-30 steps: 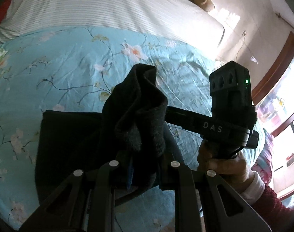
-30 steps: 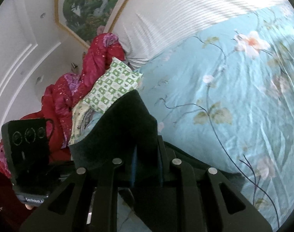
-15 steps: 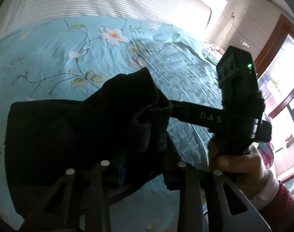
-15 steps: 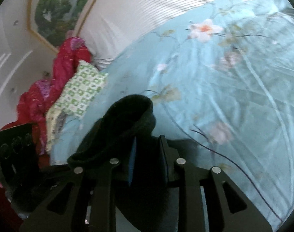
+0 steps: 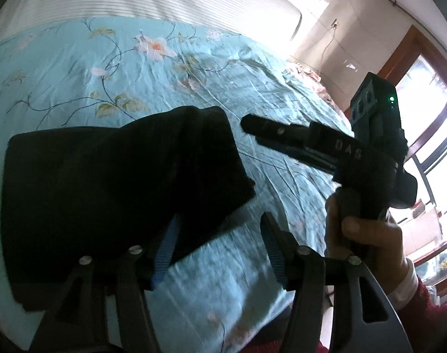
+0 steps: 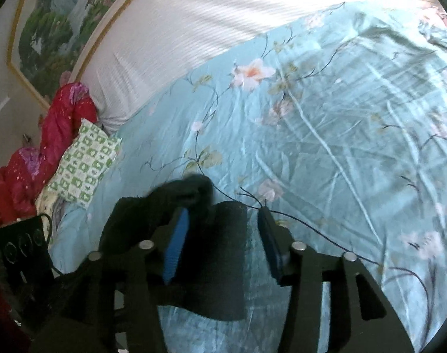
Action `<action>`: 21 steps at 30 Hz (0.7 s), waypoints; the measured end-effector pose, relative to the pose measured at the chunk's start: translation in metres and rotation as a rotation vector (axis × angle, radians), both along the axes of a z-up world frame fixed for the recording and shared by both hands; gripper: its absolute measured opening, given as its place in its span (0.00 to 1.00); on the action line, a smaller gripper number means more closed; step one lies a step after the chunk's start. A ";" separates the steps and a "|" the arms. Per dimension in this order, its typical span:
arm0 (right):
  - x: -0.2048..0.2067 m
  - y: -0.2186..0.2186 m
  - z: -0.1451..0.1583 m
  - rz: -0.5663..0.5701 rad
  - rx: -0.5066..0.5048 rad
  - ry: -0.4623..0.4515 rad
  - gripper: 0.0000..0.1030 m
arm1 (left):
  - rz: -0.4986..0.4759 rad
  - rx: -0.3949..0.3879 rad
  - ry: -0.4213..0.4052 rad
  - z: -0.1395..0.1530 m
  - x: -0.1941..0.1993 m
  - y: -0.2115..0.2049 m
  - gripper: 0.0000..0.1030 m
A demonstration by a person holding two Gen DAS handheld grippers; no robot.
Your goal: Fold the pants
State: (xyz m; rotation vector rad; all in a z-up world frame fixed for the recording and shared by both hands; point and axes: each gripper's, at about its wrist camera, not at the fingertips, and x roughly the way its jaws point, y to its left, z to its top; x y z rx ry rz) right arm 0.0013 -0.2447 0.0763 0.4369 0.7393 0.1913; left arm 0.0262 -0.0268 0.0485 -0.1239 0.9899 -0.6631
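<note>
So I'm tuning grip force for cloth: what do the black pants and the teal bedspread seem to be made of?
The black pants look like a thick, matte knit or fleece: a fuzzy nap at the edges, soft rounded folds, no shine. The teal bedspread looks like a thin, smooth woven sheet, perhaps sateen or polyester: glossy highlights, fine sharp creases, a printed flower pattern. Both are judged from looks alone.

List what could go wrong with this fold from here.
1. Both grippers, left and right, are open, so nothing pins the pants; the raised top edge could spring back.
2. The left finger of the right gripper sits against the cloth and may snag it when pulled away.
3. The glossy sheet may let the stack slide.
</note>
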 end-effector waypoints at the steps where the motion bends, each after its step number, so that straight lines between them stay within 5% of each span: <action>1: -0.003 0.001 0.004 -0.010 -0.012 -0.007 0.57 | 0.007 0.003 -0.008 0.003 -0.003 0.004 0.61; 10: -0.010 0.046 0.033 0.014 -0.159 -0.074 0.64 | 0.177 0.022 -0.052 0.021 -0.004 0.062 0.64; 21: 0.003 0.087 0.028 0.024 -0.294 -0.039 0.67 | 0.365 0.018 -0.022 0.017 0.026 0.133 0.67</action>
